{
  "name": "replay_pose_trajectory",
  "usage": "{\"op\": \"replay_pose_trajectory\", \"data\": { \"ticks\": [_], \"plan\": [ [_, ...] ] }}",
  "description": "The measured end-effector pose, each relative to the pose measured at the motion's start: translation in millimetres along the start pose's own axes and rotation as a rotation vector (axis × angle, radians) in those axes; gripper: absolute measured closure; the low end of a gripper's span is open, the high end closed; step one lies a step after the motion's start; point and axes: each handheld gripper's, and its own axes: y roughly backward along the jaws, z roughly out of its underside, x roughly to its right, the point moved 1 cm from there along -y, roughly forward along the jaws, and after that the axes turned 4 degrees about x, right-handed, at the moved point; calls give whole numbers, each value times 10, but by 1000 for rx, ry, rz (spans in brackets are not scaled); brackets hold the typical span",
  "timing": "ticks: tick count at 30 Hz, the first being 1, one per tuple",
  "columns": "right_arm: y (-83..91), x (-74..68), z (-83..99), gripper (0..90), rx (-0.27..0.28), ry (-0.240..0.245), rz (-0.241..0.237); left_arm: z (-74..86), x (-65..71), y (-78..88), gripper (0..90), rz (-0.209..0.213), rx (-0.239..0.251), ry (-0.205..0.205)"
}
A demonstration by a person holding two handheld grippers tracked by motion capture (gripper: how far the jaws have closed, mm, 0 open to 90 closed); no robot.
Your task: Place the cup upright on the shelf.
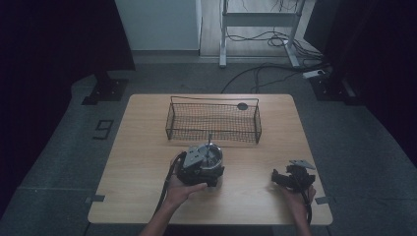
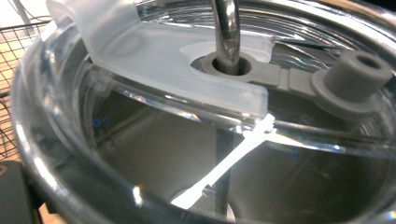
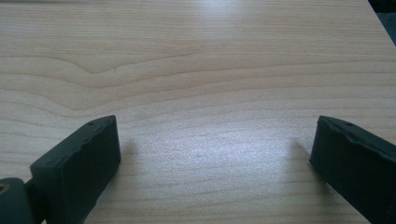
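Table [image 1: 147, 147]: basket [image 1: 214, 122] sitting toward the far edge, about midway between the left and right edges. Cup [image 1: 212, 158] standing just in front of the basket, near the table's middle; lid [image 2: 187, 60] lying on the cup, straw [image 2: 226, 28] standing up through the lid. Left gripper [image 1: 196, 169] sitting against the cup's near-left side. Right gripper [image 1: 290, 178] resting toward the near right corner, well apart from the cup, bare table lying between its jaws.

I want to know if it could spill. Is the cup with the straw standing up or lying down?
Standing up. The clear lidded cup sits upright on the table, its metal straw poking straight up through the lid.
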Motion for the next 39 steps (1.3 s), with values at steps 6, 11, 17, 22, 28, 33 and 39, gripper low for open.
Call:
{"op": "replay_pose_trajectory", "data": {
  "ticks": [6, 11, 17, 22, 28, 33, 39],
  "plan": [
    [-2, 3, -1, 13, 1, -3, 1, -104, 0, -30, 36, -3, 7, 2],
    [-3, 5, -3, 12, 0, -3, 1, -168, -6, -60, 36, -2, 11, -2],
    [-4, 5, -3, 12, 0, -4, 1, -210, -39, -74, 36, 2, 14, 6],
    [-5, 5, -3, 12, 1, -5, 3, -239, -79, -74, 36, -1, 19, 15],
    [-5, 5, -3, 13, 1, -6, 3, -274, -136, -59, 37, -8, 29, 26],
    [-5, 6, -3, 13, 1, -7, 4, -301, -176, -58, 37, -17, 35, 36],
    [-5, 8, -4, 13, 1, -6, 5, -346, -222, -51, 37, -26, 33, 40]
  ]
}}
